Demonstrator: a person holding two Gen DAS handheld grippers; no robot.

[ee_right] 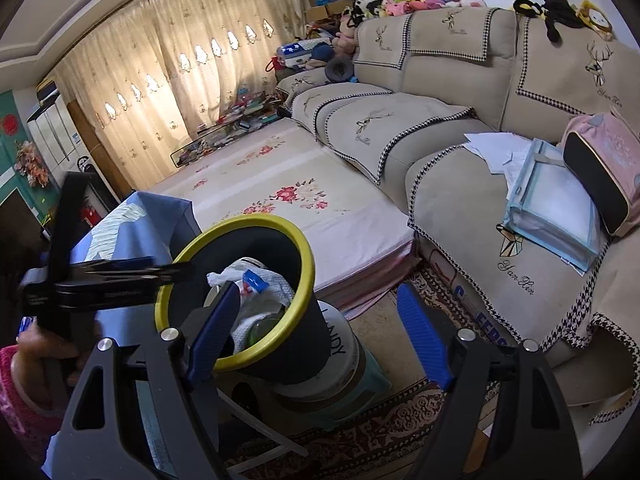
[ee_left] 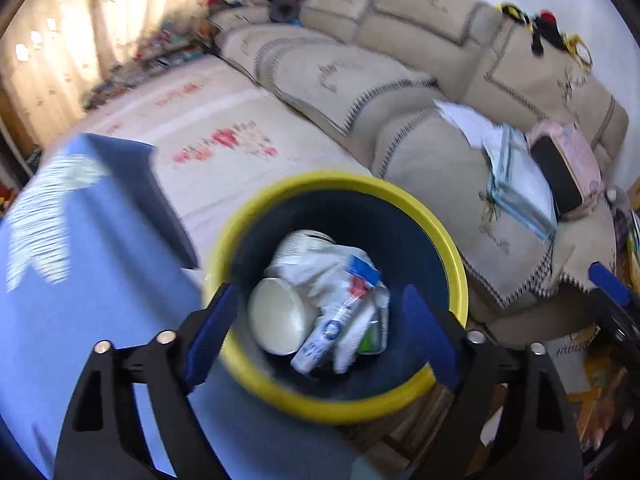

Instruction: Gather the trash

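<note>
A dark bin with a yellow rim sits right under my left gripper, whose jaws stand wide apart with nothing between them. Inside lie a white paper cup, crumpled white tissue, and a blue-and-white wrapper. In the right wrist view the bin stands on a white bucket, and the left gripper, held by a hand, reaches over its rim from the left. My right gripper is open and empty, just in front of the bin.
A blue cloth-covered table lies left of the bin. Behind it is a floral mat, and a beige sofa with papers, a clear folder and a pink bag fills the right. A patterned rug covers the floor.
</note>
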